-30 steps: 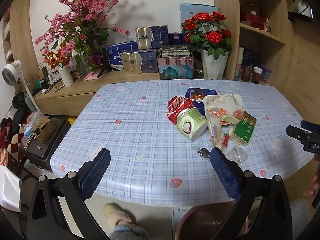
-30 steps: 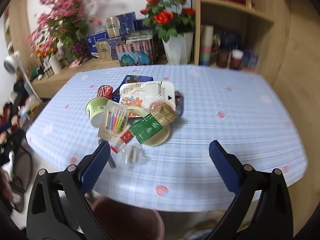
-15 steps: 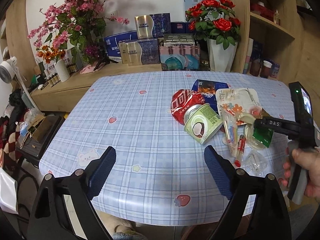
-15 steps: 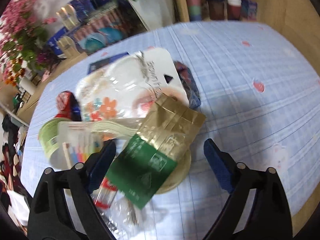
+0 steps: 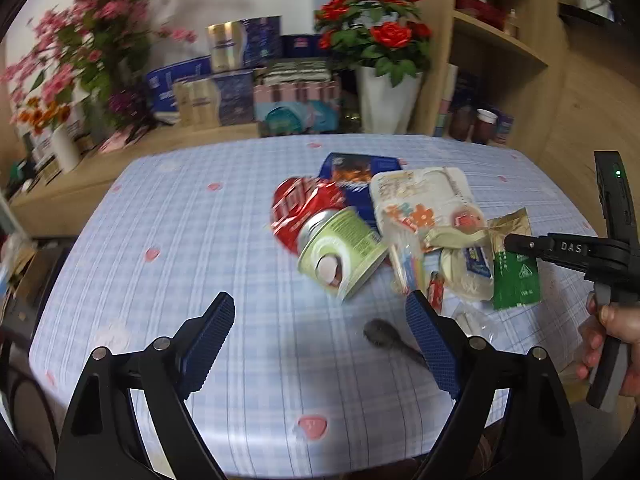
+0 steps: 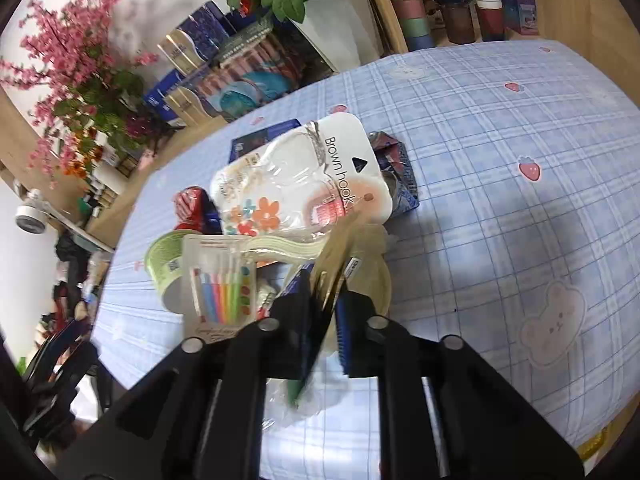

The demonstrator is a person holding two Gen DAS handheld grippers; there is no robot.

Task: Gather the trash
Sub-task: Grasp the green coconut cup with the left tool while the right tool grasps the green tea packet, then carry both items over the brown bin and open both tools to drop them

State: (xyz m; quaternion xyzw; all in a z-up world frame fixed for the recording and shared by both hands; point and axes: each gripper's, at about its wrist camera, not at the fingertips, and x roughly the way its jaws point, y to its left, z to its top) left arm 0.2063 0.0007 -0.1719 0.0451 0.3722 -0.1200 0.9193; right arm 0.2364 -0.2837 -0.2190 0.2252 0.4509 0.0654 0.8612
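While the trash pile sits mid-table on the blue checked tablecloth, go left to right. Left gripper: tongs apart, nothing between them, hovering near the front edge; the green can lies just beyond and between its fingers, on its side, touching the red crushed can behind it. A dark spoon lies flat by the left gripper's right finger. Further right, white hook packaging overlaps the candle pack and a pale round lid.

Right gripper: tongs together, clamped on the green-gold sachet, which stands edge-on between the pads in the right wrist view and hangs tilted at the pile's right side in the left view.

Judgement: step in hand is lifting the sachet clear. Do it well by pulling straight up, keeping the clamp firm, since the thin foil may slip or drag the lid below. Bin not visible.
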